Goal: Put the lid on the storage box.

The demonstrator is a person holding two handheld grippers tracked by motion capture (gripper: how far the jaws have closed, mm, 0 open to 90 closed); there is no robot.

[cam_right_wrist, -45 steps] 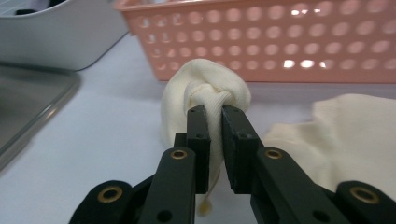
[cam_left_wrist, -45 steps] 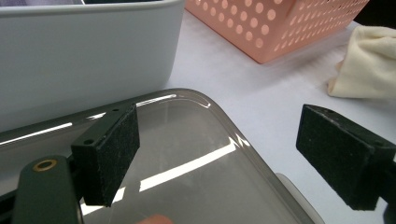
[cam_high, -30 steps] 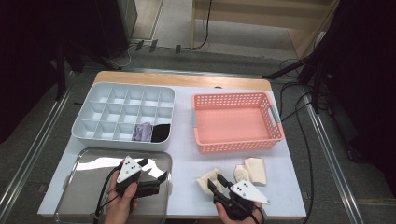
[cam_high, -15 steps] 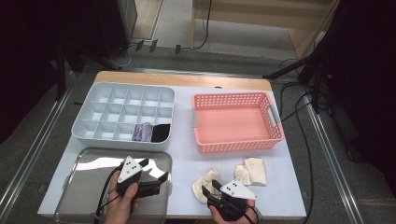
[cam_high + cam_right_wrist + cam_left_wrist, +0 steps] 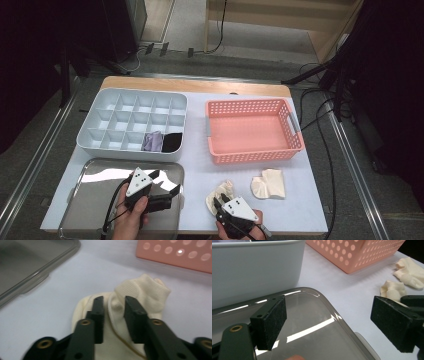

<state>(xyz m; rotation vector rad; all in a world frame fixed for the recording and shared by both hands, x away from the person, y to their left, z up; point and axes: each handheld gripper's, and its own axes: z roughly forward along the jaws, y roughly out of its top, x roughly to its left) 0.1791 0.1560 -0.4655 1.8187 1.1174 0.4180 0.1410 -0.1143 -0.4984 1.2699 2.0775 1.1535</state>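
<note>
Two cream socks lie near the surface's front edge; the right tool (image 5: 113, 315), jaws just closing, pinches a fold of the nearer sock (image 5: 140, 293), soft, light. Left tool (image 5: 332, 317) gapes empty.

Counted: two cream socks (image 5: 221, 192) (image 5: 269, 183), one pink basket (image 5: 252, 156), one divided grey organiser (image 5: 100, 147), one steel tray (image 5: 90, 200), two grippers (image 5: 161, 181) (image 5: 218, 202).

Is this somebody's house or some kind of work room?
Probably a lab or workshop, not a home. The white table stands on grey floor with cables trailing around it, and a person holds a black tool, the right gripper, over a cream sock.
</note>
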